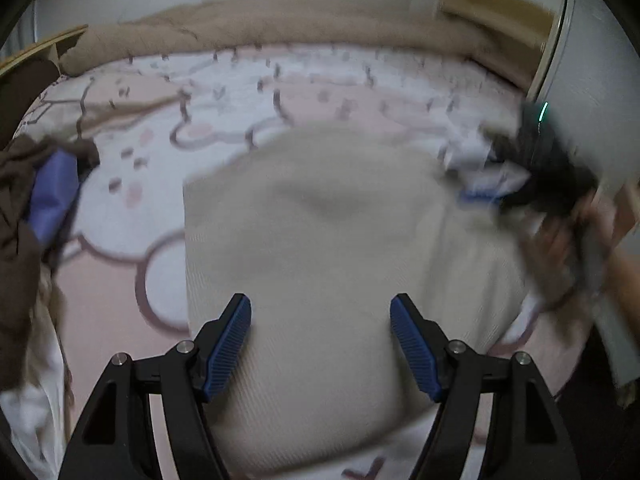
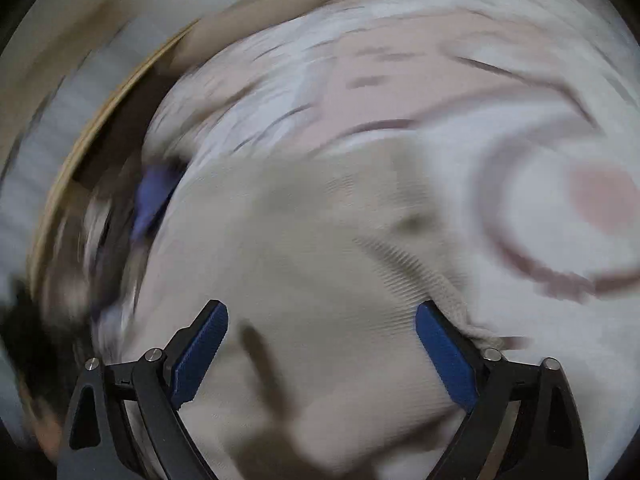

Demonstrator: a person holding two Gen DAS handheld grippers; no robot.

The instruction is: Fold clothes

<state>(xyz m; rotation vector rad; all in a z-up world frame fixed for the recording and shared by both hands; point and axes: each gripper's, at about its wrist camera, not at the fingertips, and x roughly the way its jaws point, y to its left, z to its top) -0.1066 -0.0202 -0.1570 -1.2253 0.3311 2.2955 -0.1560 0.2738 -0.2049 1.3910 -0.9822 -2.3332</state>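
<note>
A cream ribbed garment (image 1: 320,248) lies folded flat on the pink and white patterned bedsheet (image 1: 224,92). My left gripper (image 1: 320,344) hovers over its near end, open, with nothing between the blue pads (image 1: 228,344). In the right wrist view the same cream garment (image 2: 304,264) fills the middle, heavily blurred. My right gripper (image 2: 322,354) stands open above it; a rumpled edge of the cloth lies by the right pad (image 2: 448,356). In the left wrist view the right gripper (image 1: 516,176) shows as a dark blur at the garment's far right, a hand (image 1: 560,252) on it.
A pile of brown clothes (image 1: 16,240) with a blue piece (image 1: 56,196) sits at the bed's left edge. A tan blanket (image 1: 280,20) runs along the far side. A wooden frame edge (image 2: 80,152) curves at the left of the right wrist view.
</note>
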